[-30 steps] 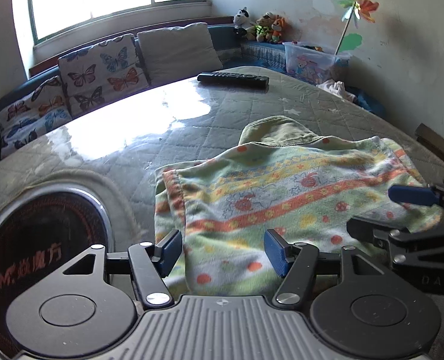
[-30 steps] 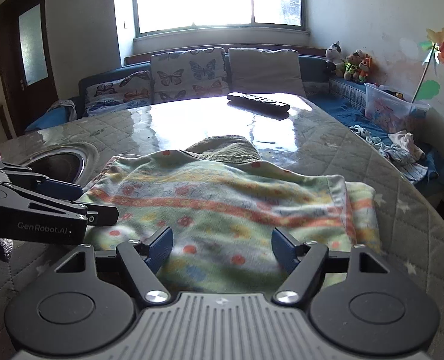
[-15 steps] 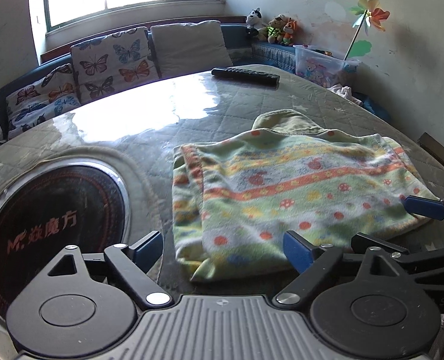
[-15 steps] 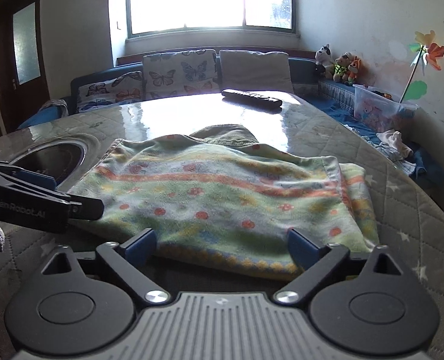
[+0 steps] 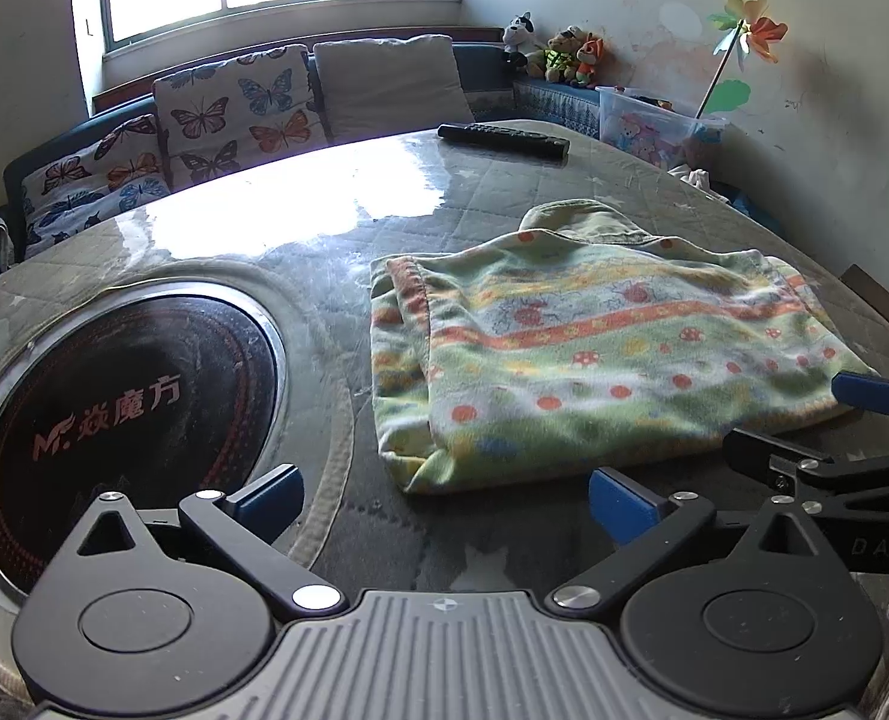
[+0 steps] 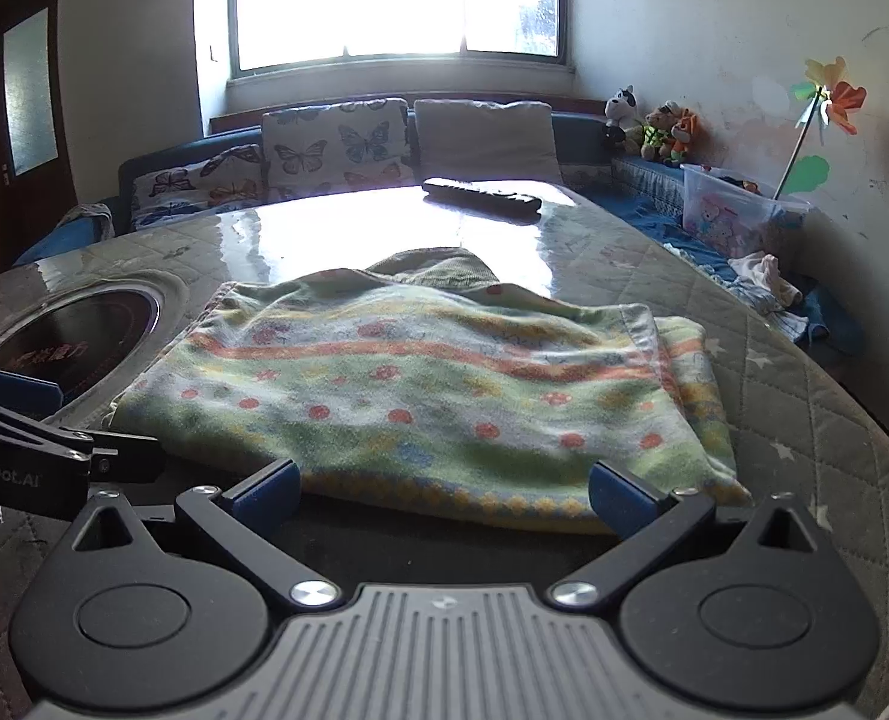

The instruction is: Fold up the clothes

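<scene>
Both grippers are empty, with their jaws spread wide. The left gripper (image 5: 441, 495) sits just short of the near edge of the folded garment (image 5: 594, 360), toward the garment's left corner. The right gripper (image 6: 441, 492) sits just short of the same near edge, toward the garment's right side. Neither set of blue pads touches the cloth.

Change over the last second: one second ago both grippers stood over the garment, with the near edge lying between the pads. Both have since backed away toward the operator, and the jaw gap has grown. The garment has stayed in place on the table (image 5: 504, 198).

The garment lies flat as a compact rectangle beside the round inset burner (image 5: 126, 396); its left edge is near the burner rim but apart from it. A doubled edge shows along the garment's left side in the left wrist view, and a stacked layer shows along its right side in the right wrist view. An olive collar or hood (image 6: 438, 267) protrudes at the garment's far edge. The remote control (image 5: 504, 140) lies well beyond the garment, toward the window.

Assessment: the release and withdrawal indicate that one fold is complete. Either a further fold from the near edge follows, or the garment is finished.
</scene>
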Motion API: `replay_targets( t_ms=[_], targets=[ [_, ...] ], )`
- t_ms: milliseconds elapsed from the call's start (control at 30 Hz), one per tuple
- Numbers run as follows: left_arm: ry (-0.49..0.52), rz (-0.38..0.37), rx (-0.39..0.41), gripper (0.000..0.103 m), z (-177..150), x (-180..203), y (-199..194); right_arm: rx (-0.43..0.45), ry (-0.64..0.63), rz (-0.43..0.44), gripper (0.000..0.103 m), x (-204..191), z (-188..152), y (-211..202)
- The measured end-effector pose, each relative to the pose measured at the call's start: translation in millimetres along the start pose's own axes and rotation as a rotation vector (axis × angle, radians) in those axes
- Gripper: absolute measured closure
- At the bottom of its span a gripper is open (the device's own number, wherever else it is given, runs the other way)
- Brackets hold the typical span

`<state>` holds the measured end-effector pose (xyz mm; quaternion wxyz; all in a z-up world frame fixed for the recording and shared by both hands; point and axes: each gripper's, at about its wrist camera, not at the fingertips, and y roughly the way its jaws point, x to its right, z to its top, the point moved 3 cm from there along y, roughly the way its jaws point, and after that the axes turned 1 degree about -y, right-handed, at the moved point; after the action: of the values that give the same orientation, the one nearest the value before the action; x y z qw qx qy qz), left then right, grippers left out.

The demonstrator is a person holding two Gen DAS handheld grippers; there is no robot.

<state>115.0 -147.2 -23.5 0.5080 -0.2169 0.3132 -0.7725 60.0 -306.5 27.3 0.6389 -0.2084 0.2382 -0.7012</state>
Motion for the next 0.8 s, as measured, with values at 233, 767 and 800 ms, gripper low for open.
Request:
replay_targets(
  t_ms=[233,767,800],
  targets=[
    [0.008,-0.007,0.013,0.0,-4.5,1.7,-8.8,-0.006,0.015,-0.016,0.0,-2.2,-5.1,-7.0],
    [-0.003,-0.011,0.014,0.0,-18.1,-2.2,-20.4,-0.019,0.045,-0.063,0.0,-6.3,-19.5,-22.0],
    [-0.004,-0.011,0.015,0.0,-19.1,-2.7,-21.5,-0.018,0.046,-0.064,0.0,-6.7,-19.8,-22.8]
  ],
)
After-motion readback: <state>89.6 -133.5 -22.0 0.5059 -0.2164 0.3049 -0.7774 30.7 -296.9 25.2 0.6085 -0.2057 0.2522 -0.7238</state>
